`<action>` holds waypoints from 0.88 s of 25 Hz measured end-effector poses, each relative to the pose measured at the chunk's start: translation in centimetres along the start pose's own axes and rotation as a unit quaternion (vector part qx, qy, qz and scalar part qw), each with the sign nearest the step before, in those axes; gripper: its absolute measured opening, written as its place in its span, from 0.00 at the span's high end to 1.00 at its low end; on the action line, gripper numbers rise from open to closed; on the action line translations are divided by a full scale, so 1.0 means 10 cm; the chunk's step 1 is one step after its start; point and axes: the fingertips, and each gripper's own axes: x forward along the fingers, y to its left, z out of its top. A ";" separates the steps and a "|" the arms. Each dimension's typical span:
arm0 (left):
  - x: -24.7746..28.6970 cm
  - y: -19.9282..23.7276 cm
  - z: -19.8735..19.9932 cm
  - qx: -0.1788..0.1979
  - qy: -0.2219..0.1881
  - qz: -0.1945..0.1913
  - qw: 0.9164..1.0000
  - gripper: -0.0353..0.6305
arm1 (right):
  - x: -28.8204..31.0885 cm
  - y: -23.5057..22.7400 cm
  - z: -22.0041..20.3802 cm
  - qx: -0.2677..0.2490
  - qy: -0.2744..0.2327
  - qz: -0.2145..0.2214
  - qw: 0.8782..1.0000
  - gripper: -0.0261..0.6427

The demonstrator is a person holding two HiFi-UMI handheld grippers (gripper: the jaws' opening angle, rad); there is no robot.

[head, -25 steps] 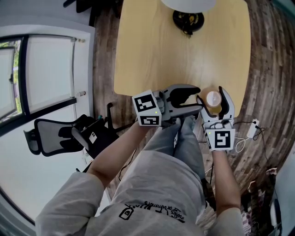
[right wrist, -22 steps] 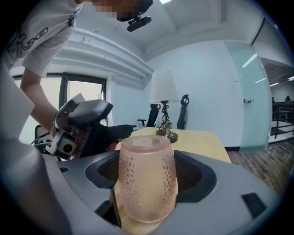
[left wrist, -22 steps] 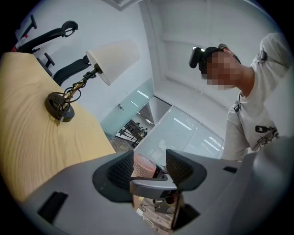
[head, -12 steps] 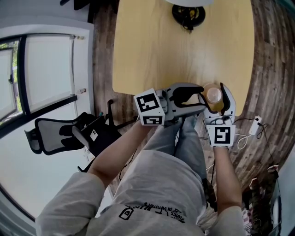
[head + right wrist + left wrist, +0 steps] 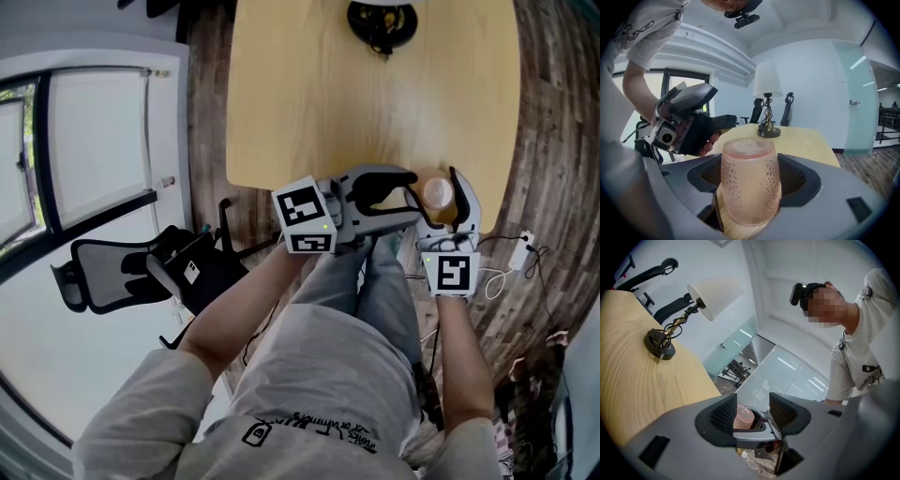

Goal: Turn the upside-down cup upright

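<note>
Cup (image 5: 750, 183) stands base-up at the tabletop's (image 5: 375, 112) near edge, clamped in your right gripper (image 5: 437, 185). Lift clear, then roll your wrist. Left gripper (image 5: 752, 411) gapes empty.

The cup (image 5: 750, 180) is translucent pink with a dimpled speckle pattern, the table (image 5: 375, 103) pale grained wood, the lamp shade (image 5: 767, 79) white.

The head view's top edge crops your lamp (image 5: 380, 23), and your left gripper (image 5: 753, 409) half-hides the cup (image 5: 743, 417) in its view.
</note>
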 end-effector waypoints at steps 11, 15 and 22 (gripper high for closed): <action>0.00 -0.03 -0.05 0.000 0.004 0.001 1.000 0.62 | -0.02 -0.01 -0.11 -0.011 0.009 0.005 1.000 0.43; 0.02 -0.05 -0.06 0.003 0.004 0.005 1.000 0.62 | -0.02 0.01 -0.03 0.007 -0.010 0.018 1.000 0.43; -0.03 -0.15 -0.01 0.023 0.002 0.019 1.000 0.62 | -0.14 0.05 0.31 0.005 -0.046 0.020 0.999 0.42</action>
